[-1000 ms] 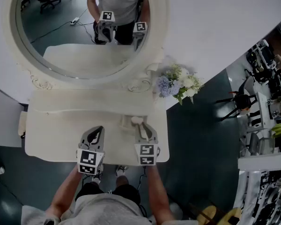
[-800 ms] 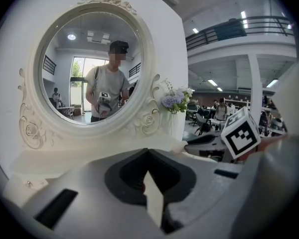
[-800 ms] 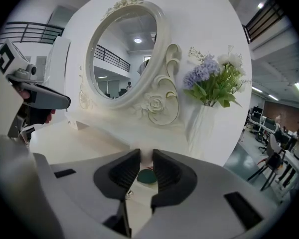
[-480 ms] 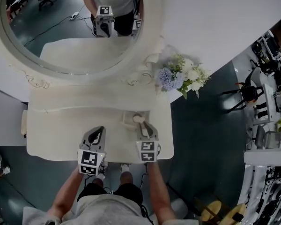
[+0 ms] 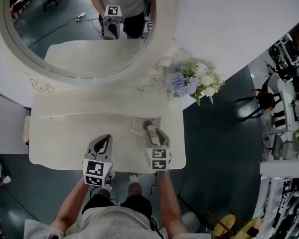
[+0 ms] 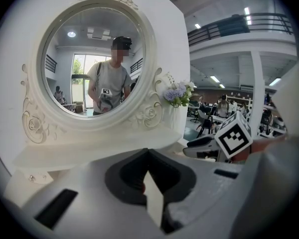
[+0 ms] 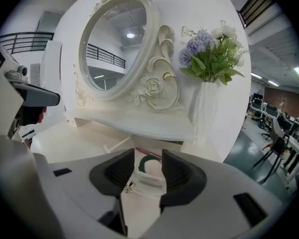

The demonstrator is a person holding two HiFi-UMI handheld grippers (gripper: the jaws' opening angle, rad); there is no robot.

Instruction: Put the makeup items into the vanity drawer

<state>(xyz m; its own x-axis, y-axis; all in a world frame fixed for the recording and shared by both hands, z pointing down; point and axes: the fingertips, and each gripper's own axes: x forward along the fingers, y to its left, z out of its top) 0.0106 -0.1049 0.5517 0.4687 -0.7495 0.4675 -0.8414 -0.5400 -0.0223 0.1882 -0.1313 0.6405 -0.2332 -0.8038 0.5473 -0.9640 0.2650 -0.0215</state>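
My right gripper [image 5: 150,132] hangs over a small open drawer [image 5: 137,125] in the white vanity top [image 5: 65,133], right of centre. In the right gripper view its jaws [image 7: 148,170] are opening. A white makeup item with a green ring [image 7: 150,163] lies between and below them in the drawer [image 7: 120,144], and the pads stand off it. A thin red stick [image 7: 145,153] lies behind it. My left gripper [image 5: 100,143] hovers over the front of the vanity top with its jaws together [image 6: 148,159]; nothing shows between them.
An oval mirror [image 5: 84,24] in a carved white frame rises behind the vanity top. A white vase of blue and white flowers [image 5: 192,83] stands at the back right corner [image 7: 209,59]. Dark floor lies past the right edge, with office chairs beyond.
The right gripper's jaws have spread apart over the drawer and it has edged slightly forward. The left gripper has stayed where it was.
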